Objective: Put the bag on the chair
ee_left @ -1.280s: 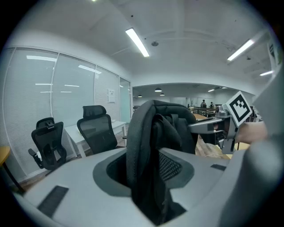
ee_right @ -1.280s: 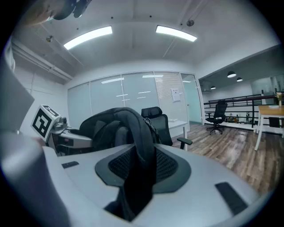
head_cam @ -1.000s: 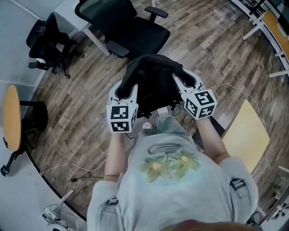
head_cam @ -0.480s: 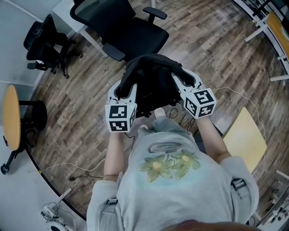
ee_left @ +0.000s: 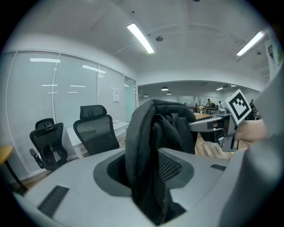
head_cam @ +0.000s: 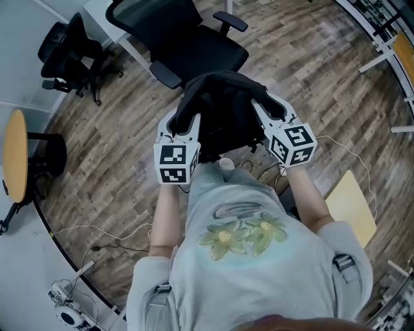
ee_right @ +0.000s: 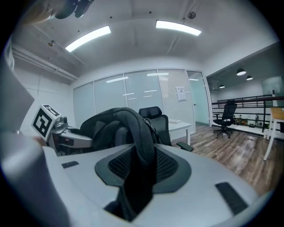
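A black bag hangs in the air between my two grippers, above the wooden floor. My left gripper is shut on one of the bag's black straps, which runs down between its jaws. My right gripper is shut on the other strap. A black office chair stands just beyond the bag, its seat facing me. In the left gripper view that chair shows at left behind the bag; in the right gripper view the chair shows just behind the bag.
A second black chair stands at far left by a white desk. A round wooden table is at left. A yellow panel and cables lie on the floor at right.
Both grippers and the bag have moved forward toward the black chair; the chair now sits closer to the bag's far edge.
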### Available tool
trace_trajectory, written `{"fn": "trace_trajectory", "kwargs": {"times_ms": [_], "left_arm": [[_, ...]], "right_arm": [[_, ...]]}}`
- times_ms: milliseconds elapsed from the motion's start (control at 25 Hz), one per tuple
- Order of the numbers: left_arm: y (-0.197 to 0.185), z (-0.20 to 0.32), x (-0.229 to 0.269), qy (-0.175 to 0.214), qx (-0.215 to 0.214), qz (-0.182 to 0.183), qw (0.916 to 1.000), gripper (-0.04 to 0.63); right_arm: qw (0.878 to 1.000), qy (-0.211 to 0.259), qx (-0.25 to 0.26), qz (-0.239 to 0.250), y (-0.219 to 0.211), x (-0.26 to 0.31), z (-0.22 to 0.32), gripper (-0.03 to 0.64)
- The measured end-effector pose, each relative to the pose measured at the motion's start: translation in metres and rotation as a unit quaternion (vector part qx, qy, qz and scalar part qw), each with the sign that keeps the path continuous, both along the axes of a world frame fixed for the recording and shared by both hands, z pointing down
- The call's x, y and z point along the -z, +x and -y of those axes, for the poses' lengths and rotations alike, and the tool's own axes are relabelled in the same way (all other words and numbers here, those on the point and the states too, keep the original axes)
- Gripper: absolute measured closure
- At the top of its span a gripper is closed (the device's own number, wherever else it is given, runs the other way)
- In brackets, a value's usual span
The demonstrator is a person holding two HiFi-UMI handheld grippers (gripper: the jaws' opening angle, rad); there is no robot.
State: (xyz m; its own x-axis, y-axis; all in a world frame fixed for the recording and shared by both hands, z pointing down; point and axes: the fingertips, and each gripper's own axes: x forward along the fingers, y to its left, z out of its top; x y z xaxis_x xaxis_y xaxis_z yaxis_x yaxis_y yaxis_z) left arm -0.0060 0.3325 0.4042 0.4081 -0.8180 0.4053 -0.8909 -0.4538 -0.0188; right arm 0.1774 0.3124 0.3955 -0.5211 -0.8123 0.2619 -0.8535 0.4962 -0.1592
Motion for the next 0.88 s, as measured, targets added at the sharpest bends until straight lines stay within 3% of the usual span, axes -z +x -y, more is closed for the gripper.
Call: {"fn": "trace_trajectory", "kwargs": {"times_ms": [480, 880], "left_arm": [[-0.013, 0.07, -0.009, -0.006, 0.0, -0.014, 0.9999, 0.433], [-0.029, 0.171, -0.025, -0.031, -0.008, -0.038, 0.9988, 0.437]], "right_arm": [[1.0, 0.0, -0.004, -0.018, -0.013, -0.008, 0.07, 0.489], [0.999, -0.014, -0.015, -0.03, -0.029, -0.019, 0.171, 0.488]]}}
